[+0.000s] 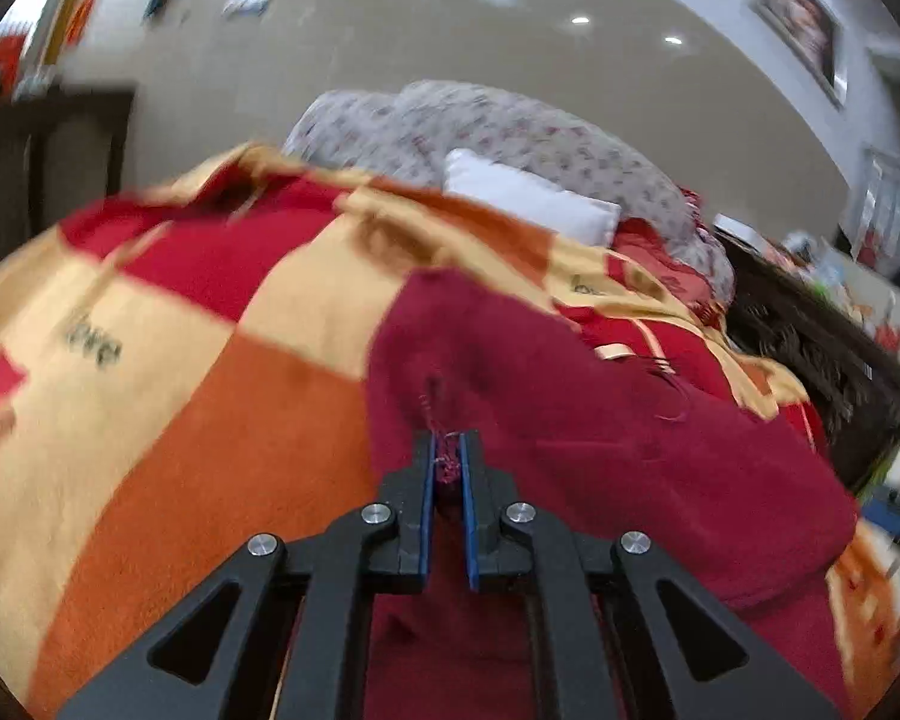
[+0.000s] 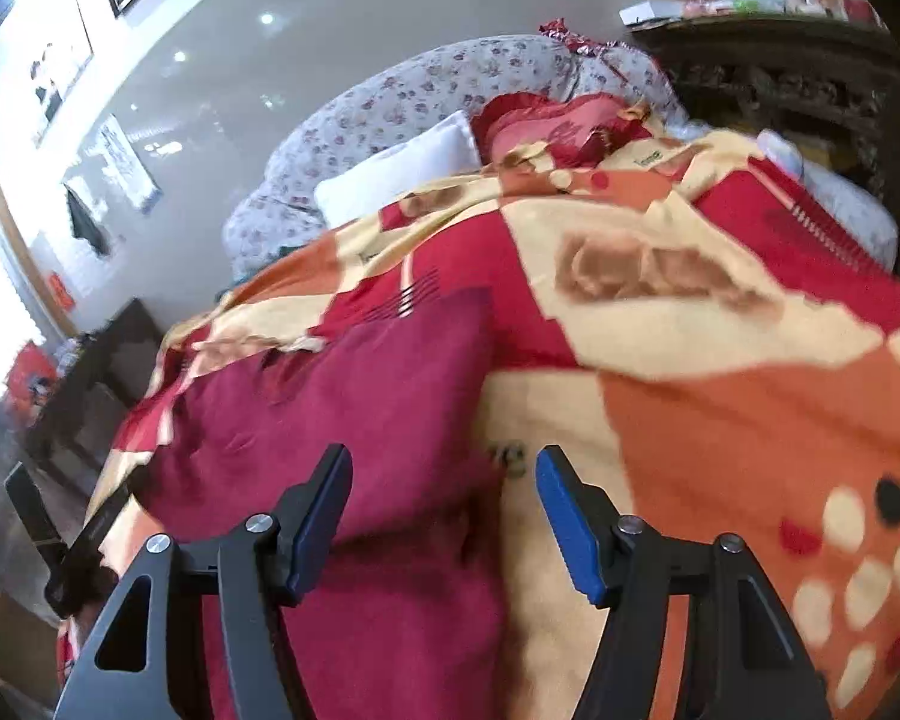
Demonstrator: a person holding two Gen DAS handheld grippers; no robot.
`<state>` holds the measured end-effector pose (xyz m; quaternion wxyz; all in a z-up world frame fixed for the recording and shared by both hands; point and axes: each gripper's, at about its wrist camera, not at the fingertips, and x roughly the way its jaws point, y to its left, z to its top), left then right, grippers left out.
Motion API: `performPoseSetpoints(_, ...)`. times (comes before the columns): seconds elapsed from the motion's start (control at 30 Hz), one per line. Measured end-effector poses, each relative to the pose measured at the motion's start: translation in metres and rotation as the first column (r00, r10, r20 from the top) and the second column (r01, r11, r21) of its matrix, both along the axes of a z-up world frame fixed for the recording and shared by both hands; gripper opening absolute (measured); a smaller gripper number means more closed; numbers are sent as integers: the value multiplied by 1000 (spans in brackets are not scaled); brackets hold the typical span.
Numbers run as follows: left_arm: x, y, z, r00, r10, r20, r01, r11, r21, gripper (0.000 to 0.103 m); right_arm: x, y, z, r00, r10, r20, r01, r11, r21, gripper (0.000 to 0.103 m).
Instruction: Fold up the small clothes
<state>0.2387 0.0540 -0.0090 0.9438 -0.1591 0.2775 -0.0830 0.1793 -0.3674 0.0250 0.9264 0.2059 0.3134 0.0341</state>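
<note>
A dark red fleece garment (image 1: 600, 420) lies on a bed covered by a red, orange and cream patterned blanket (image 1: 180, 390). My left gripper (image 1: 448, 456) is shut on a frayed edge of the garment, with red threads showing between its blue pads. In the right wrist view the same garment (image 2: 360, 408) lies spread to the left on the blanket (image 2: 720, 390). My right gripper (image 2: 444, 480) is open and empty, with its left finger over the garment's right edge and its right finger over the blanket.
A white pillow (image 1: 534, 198) and a floral quilt (image 1: 498, 126) lie at the head of the bed. A red cushion (image 2: 546, 126) sits by the pillow. A dark carved headboard (image 2: 780, 84) is at the far right. A dark cabinet (image 1: 42, 168) stands left.
</note>
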Motion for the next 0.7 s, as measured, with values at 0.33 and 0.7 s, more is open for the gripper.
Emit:
performPoseSetpoints(0.33, -27, 34, -6, 982, 171, -76, -176, 982, -66, 60, 15, -1, -46, 970, -82, -229, 36, 979, -199, 79)
performPoseSetpoints(0.7, -6, -44, 12, 998, -51, -47, 57, 988, 145, 51, 33, 80, 39, 985, 170, 7, -153, 906, -395, 45)
